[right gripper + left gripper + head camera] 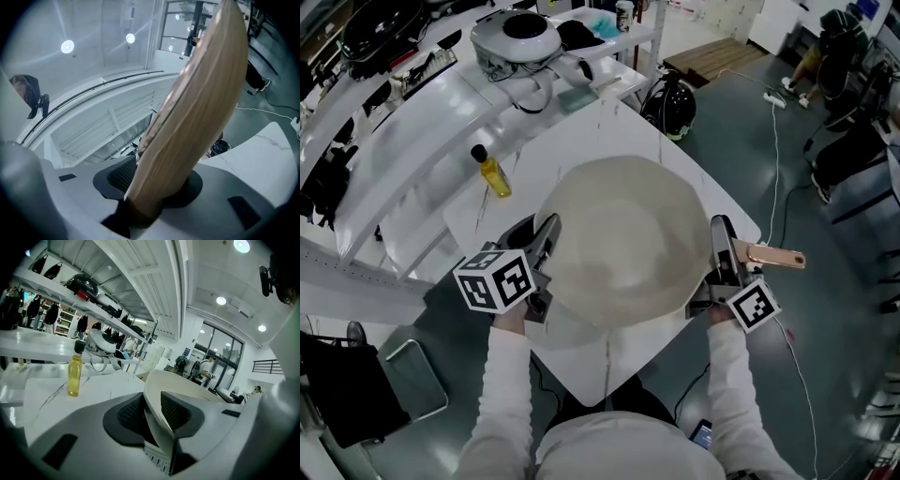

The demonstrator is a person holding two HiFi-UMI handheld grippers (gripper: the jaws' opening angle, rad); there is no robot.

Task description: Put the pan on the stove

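Pan (623, 239), just one, fingers pinching it: left gripper (547, 239) on rim (149, 397), right gripper (722, 242) on handle (773, 255).

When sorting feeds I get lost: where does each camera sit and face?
Head view: on the head, steeply down at the pan; sleeves, left tool, right tool show.
Left gripper view: on left tool, toward shelves; jaws grip pan rim.
Right gripper view: on right tool, tilted upward; jaws grip handle.
Shared: bottle in head and left views.
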